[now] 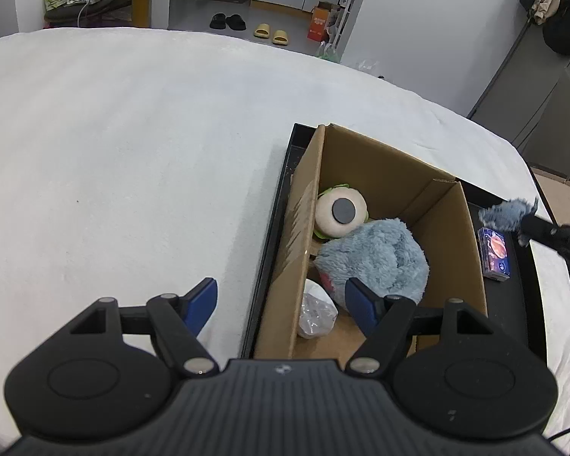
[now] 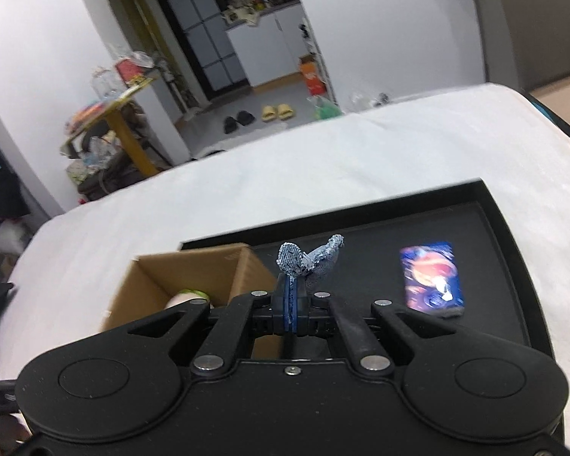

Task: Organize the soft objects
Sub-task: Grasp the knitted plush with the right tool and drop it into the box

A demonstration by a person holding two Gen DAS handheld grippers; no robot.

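Soft toys fill the open brown cardboard box [image 1: 448,224]: nearest, a crinkled clear plastic bag [image 1: 317,311], then a shaggy grey-blue plush toy [image 1: 376,258], then a cream round plush with a dark disc and green trim [image 1: 340,214]. The left gripper [image 1: 281,304] hangs over the box's near end with its blue-padded fingers spread wide, holding nothing. The box stands on a flat black tray [image 1: 283,174] laid on the white fleecy bed cover [image 1: 133,152]. Only the right wrist view shows the right gripper [image 2: 292,296] pressed together on a small blue-grey fuzzy fabric scrap [image 2: 311,258] (its two lobes stick up past the pads), held above the tray between the box and a glossy blue printed packet [image 2: 431,277]. Far off lie yellow slippers [image 1: 270,34] on the floor.
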